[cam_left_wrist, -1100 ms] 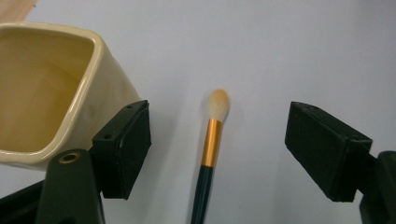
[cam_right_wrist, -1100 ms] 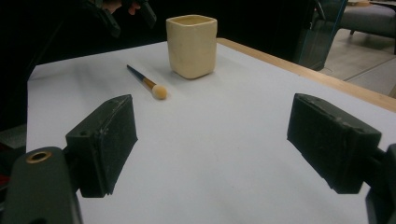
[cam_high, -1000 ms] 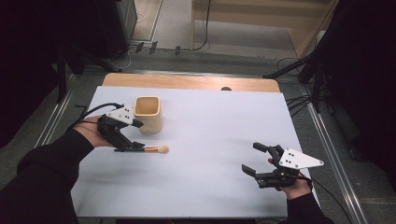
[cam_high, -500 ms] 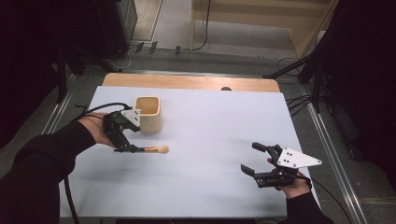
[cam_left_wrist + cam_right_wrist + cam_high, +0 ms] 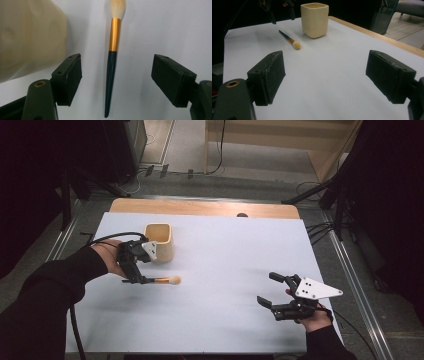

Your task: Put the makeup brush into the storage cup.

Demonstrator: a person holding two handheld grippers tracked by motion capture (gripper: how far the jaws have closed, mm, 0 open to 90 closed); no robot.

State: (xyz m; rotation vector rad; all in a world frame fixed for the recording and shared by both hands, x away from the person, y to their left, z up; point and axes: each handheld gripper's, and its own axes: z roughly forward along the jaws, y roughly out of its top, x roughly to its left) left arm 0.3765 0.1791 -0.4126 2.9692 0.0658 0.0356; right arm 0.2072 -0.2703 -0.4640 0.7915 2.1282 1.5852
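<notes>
Brush (image 5: 112,62) lies flat on the white counter (image 5: 230,255), just in front of the cream cup (image 5: 159,241), bristle end pointing toward counter centre. Handle is dark, with a gold ferrule and pale bristle tip.

Left claw (image 5: 136,272) sits over the handle end, released: in the left gripper view both jaws stand wide apart with the brush handle running up between them, neither pad touching it. The cup wall shows blurred just left of the left jaw.

Right claw (image 5: 272,295) hovers low over the right front of the counter, well apart from brush and cup. Also released, jaws spread with nothing between them. The right gripper view looks across the bare counter at the brush (image 5: 290,40) and the cup (image 5: 314,19) beyond; the cup is upright, and the brush lies beside it without touching.
</notes>
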